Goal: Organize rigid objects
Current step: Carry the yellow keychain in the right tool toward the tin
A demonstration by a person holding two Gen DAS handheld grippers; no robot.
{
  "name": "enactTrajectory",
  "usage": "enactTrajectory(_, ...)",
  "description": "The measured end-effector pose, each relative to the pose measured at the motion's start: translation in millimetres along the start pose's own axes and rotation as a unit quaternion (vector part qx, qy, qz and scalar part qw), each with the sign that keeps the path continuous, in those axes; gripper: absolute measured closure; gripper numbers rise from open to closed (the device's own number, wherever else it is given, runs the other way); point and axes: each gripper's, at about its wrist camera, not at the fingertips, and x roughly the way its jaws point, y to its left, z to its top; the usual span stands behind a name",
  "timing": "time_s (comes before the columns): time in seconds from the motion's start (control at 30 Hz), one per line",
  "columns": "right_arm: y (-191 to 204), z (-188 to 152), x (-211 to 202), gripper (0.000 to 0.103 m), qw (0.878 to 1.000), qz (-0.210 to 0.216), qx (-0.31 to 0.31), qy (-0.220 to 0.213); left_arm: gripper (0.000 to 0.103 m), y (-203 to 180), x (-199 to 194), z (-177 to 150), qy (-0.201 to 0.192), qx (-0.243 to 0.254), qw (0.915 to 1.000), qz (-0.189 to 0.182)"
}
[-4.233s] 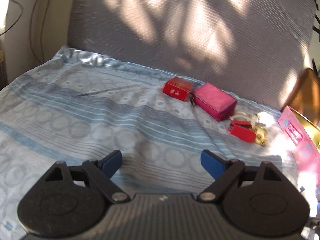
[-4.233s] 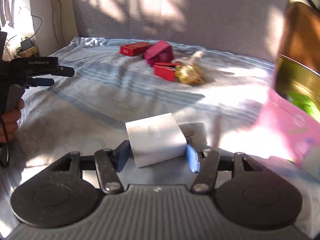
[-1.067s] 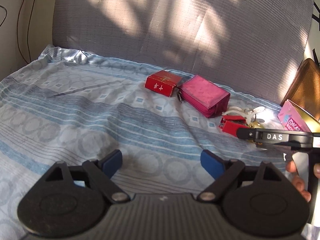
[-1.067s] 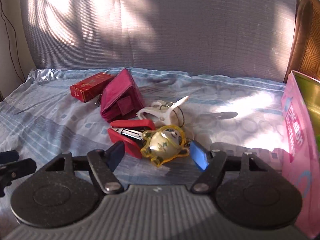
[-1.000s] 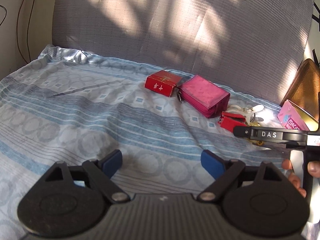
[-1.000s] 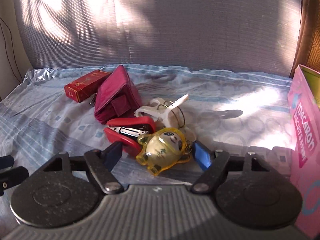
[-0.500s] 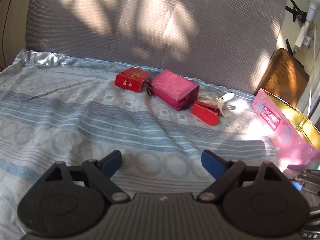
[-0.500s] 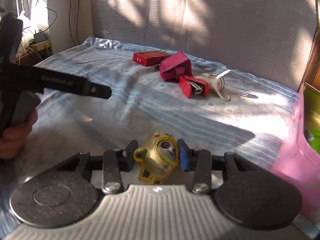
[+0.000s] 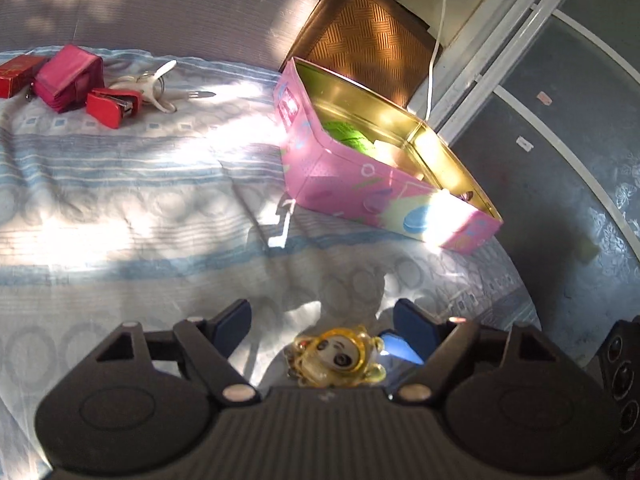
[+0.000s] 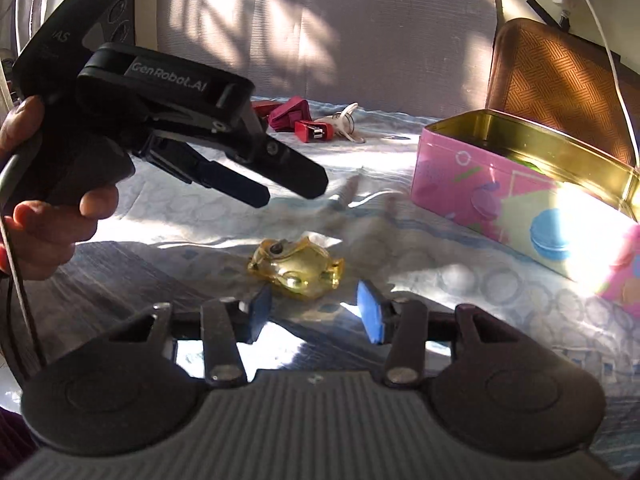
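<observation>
Yellow panda charm (image 10: 296, 270) is out of the right gripper (image 10: 315, 308): its blue pads, opening, no longer touch it. It lies on the bedsheet (image 10: 400, 168), short of the pink tin (image 10: 480, 196). Left gripper (image 10: 292, 188) hovers above, empty, wide jaws closing, so likely a handover. Its body reads "GenRobot.AI".

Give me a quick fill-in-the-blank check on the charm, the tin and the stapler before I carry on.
1. The charm on the sheet is ___ in colour.
2. The pink tin stands ___, its inside showing.
3. The stapler is ___ in colour.

Missing words: yellow; open; red.
</observation>
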Motion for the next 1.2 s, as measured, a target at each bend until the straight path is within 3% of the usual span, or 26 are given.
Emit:
enactTrajectory(0.13, -0.3, -2.9, 3.9, 0.047, 1.0, 0.015, -0.004, -0.002, 0.027, 0.5, -2.0, -14.9, 0.016, -0.009, 0.9998, 0.006)
enactTrajectory(0.23, 3.5, -4.4, 7.9, 0.045, 1.0, 0.015, -0.007, 0.003, 0.027, -0.2, -4.2, -20.6, 0.002, 0.001, 1.0, 0.006)
enactTrajectory(0.3, 2.7, -1.7, 9.4, 0.048, 1.0, 0.025, 0.001, 0.0, 0.037, -4.4, -0.5, -19.7, 0.011, -0.001, 0.9999, -0.007)
enactTrajectory(0.4, 4.8, 1.0, 2.2, 0.048, 0.999, 0.002, -0.01, -0.034, 0.041, -19.0, 3.3, -14.1, 0.017, 0.021, 0.9996, -0.01)
enactTrajectory(0.43, 3.0, 2.0, -4.6, 0.055, 0.999, -0.005, -0.011, -0.05, 0.042, -23.3, 4.2, -10.2, 0.018, 0.025, 0.9994, -0.014)
enactTrajectory(0.7, -61.8, 20.7, -26.9, 0.055, 0.988, -0.098, 0.041, -0.112, 0.044, -92.0, 42.6, 57.5, -0.008, 0.101, 0.9942, -0.038)
enactTrajectory(0.83, -107.3, 34.1, -29.3, 0.055, 0.979, -0.122, 0.085, -0.138, 0.044, -118.2, 71.8, 91.0, -0.02, 0.133, 0.9902, -0.037)
enactTrajectory(0.87, -119.3, 39.3, -25.3, 0.055, 0.977, -0.129, 0.095, -0.141, 0.043, -122.9, 81.5, 100.3, -0.022, 0.134, 0.9902, -0.033)
enactTrajectory(0.97, -144.3, 47.5, -6.0, 0.053, 0.974, -0.151, 0.103, -0.136, 0.023, -124.6, 105.9, 118.8, -0.024, 0.137, 0.9902, -0.013)
enactTrajectory(1.07, -157.2, 45.8, 9.1, 0.052, 0.968, -0.185, 0.116, -0.121, 0.019, -113.7, 115.5, 122.8, -0.029, 0.138, 0.9892, 0.041)
enactTrajectory(1.2, -148.5, 34.1, -3.6, 0.037, 0.969, -0.146, 0.134, -0.15, 0.015, -91.2, 89.1, 111.0, -0.033, 0.126, 0.9914, -0.004)
